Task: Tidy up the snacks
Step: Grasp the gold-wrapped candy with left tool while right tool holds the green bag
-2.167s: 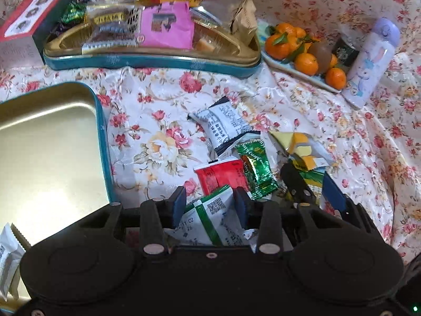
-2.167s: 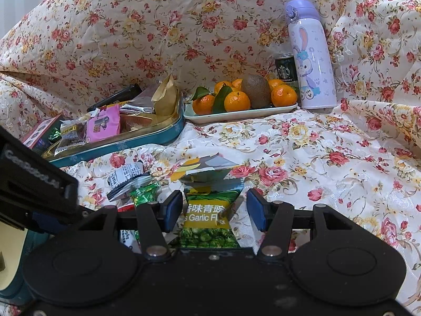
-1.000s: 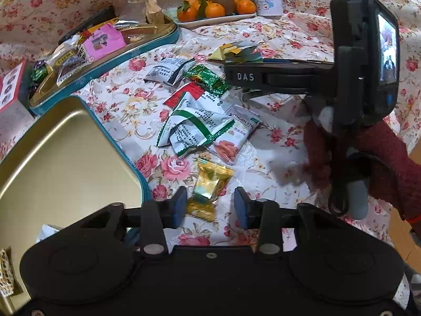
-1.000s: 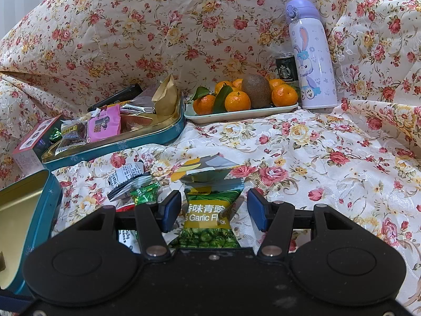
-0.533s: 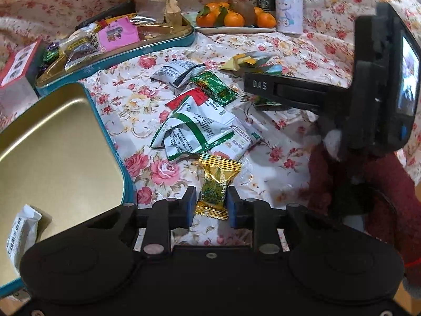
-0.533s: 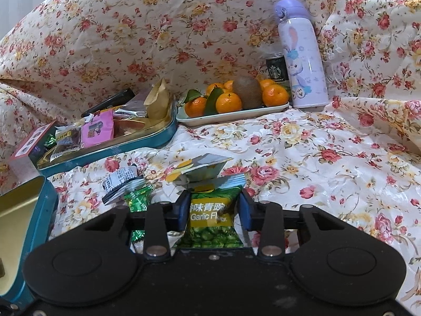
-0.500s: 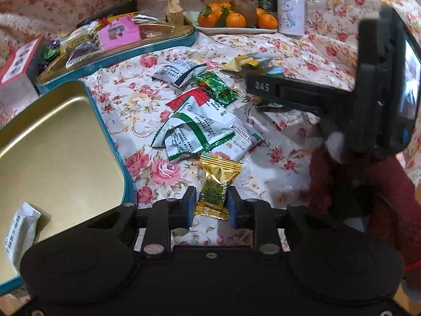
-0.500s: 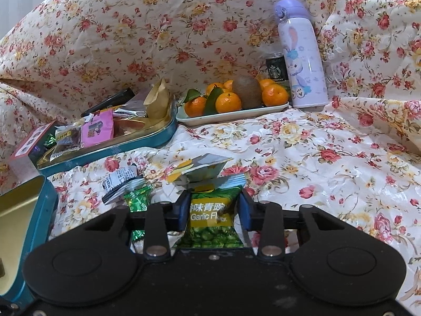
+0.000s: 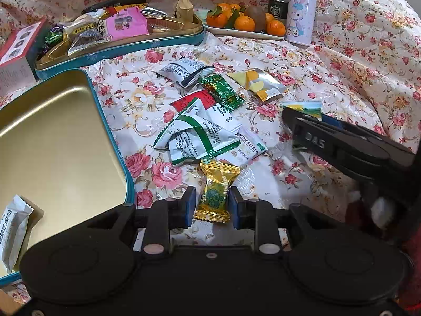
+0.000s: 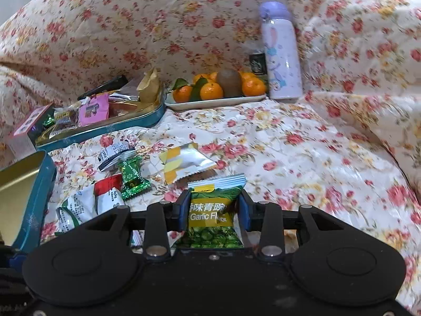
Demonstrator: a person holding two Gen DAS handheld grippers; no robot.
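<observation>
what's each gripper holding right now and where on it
Right gripper: the green garlic pea packet, pinched across its upper side edges. Left gripper: straddles the gold candy, apparently not clamped.

Left wrist view: looking steeply down over the floral cloth (image 9: 302,60), close above it, facing the fruit plate (image 9: 244,33) at the far edge. Right wrist view: sitting lower, looking more nearly level toward the same fruit plate (image 10: 215,102). Both sharing the purple bottle (image 9: 300,13) beside that plate.
</observation>
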